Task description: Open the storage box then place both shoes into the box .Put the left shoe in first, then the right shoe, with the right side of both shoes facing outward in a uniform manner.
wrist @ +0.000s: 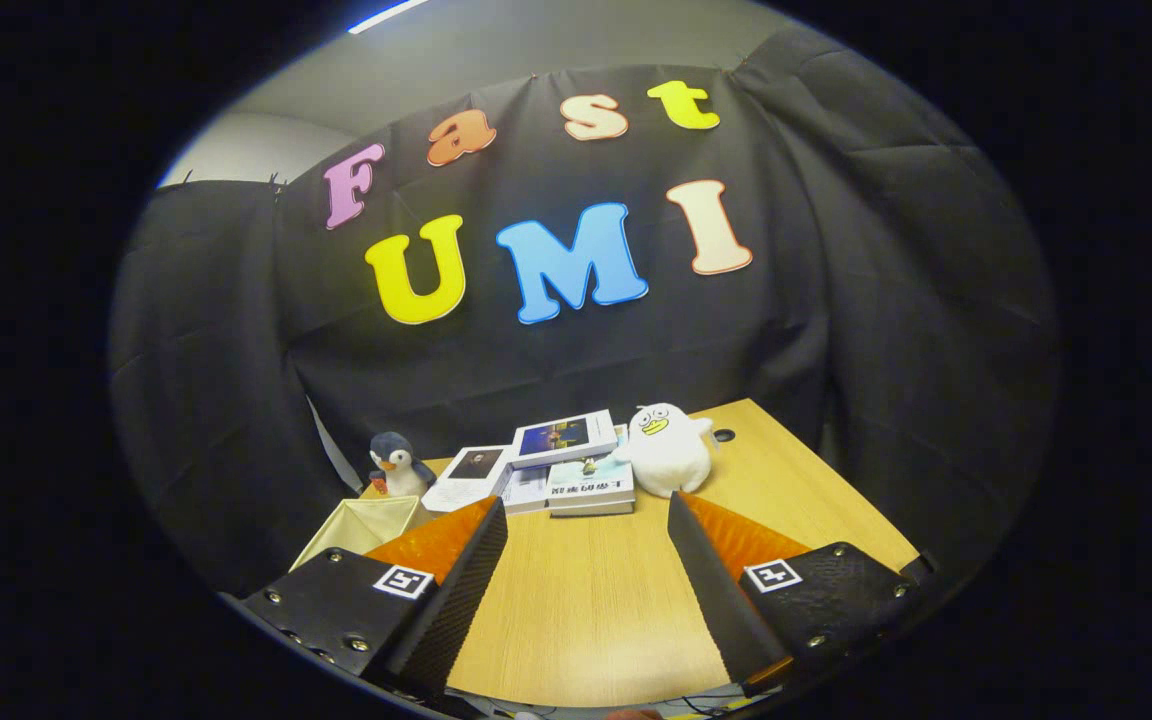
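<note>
My gripper (586, 515) is held above a wooden table (586, 600), its two fingers spread wide apart and open, with only bare tabletop between them. A cream fabric storage box (361, 525) stands with its top open just left of the left finger (461, 580), partly hidden behind it. I see nothing inside the part of the box that shows.
Beyond the fingers, a stack of books (561, 465) lies at the table's far edge. A white plush duck (669, 450) sits right of the books and a small plush penguin (394, 465) left of them. Black cloth walls the booth behind.
</note>
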### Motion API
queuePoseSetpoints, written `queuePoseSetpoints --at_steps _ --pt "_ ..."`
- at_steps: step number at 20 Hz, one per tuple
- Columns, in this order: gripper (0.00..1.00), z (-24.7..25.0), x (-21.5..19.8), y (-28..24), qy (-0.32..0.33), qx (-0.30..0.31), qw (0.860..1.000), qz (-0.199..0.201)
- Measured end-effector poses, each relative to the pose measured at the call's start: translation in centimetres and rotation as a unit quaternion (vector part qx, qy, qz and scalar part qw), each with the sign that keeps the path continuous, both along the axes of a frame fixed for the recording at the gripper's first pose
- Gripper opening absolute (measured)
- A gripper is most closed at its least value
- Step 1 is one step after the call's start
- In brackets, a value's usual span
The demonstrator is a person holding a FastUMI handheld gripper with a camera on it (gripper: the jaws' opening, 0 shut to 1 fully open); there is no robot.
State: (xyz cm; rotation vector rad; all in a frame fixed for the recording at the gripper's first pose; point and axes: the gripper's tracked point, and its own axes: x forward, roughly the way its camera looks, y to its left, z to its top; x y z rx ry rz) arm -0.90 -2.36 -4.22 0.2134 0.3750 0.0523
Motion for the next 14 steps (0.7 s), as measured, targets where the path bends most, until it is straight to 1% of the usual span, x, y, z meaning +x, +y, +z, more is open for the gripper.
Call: queuePoseSetpoints --at_steps 4,6,9,14 --pt "0.97 0.1 -0.8 -3.0 -0.033 -0.042 0.998 -0.037" --pt "0.97 0.2 -1.2 -3.3 -0.037 -0.047 0.997 -0.041" --pt "0.97 0.4 -0.5 -3.7 -0.041 -0.045 0.997 -0.053" --pt "0.97 2.5 -0.1 -3.8 -0.073 -0.054 0.994 -0.061"
